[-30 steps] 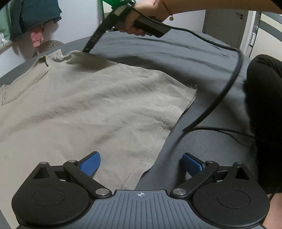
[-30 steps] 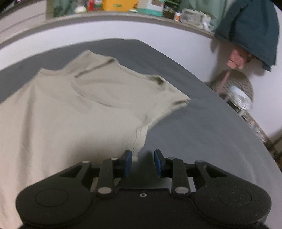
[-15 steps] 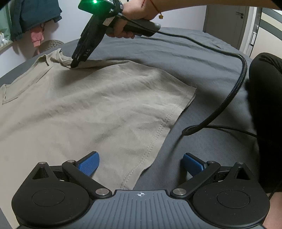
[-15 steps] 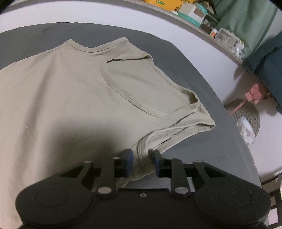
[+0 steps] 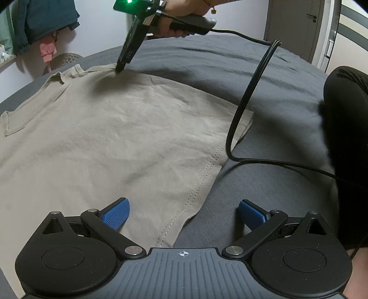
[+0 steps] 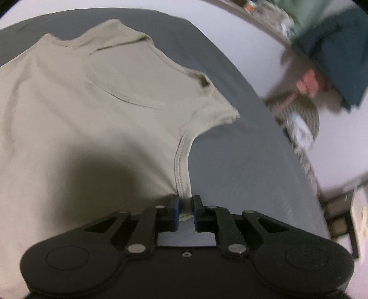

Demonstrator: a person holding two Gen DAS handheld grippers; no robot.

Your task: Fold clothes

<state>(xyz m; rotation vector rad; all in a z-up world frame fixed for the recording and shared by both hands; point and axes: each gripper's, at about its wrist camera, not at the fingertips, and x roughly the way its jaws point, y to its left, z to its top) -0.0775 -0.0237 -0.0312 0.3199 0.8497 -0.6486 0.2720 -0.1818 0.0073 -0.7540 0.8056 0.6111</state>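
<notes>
Left wrist view: a dark grey bed (image 5: 264, 76) carries a beige sleeveless shirt (image 5: 110, 138) lying flat. The left tongs (image 5: 184, 212) hover over its hem corner, blue pads spread wide apart. The right tongs (image 6: 185, 210) are clamped on the armhole seam. A black cable (image 5: 243, 103) trails across the fabric.

My left wrist feed is sharp and evenly lit by soft indoor light; a green indicator lamp (image 5: 128, 2) glares at the top edge. My right wrist feed is dimmer and smeared, worst at the right rim. A heavy shadow sits on the shirt (image 6: 92, 128). Both fisheyes bend the edges.
</notes>
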